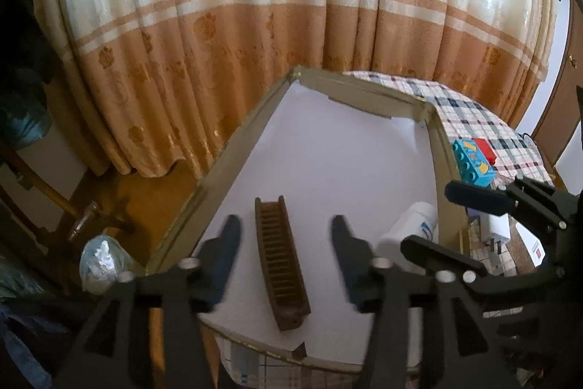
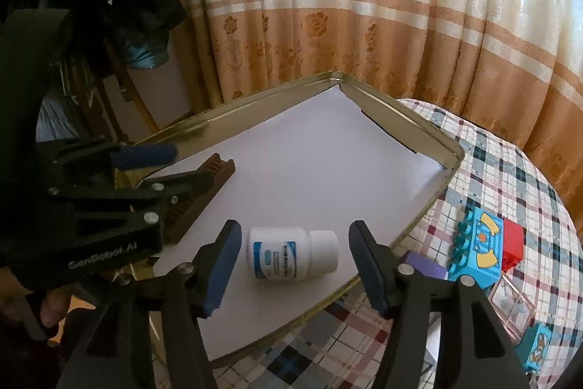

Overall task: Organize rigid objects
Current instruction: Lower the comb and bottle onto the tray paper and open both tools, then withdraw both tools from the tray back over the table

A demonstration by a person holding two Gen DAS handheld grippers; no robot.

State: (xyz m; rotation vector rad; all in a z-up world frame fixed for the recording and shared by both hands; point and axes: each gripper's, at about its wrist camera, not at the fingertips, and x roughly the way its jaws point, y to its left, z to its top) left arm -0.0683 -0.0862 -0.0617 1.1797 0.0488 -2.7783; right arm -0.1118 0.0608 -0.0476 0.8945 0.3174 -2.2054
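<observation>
left tongs: wide open, empty, straddling brown ridged wooden bar in the white-lined gold tray | right tongs: wide open, empty, around lying white plastic bottle, tray's 5 o'clock | bottle: light, stiff, slick, may roll; grip across body

Black claw, blue pads, silver screws, "GenRobot.AI" marking.
</observation>
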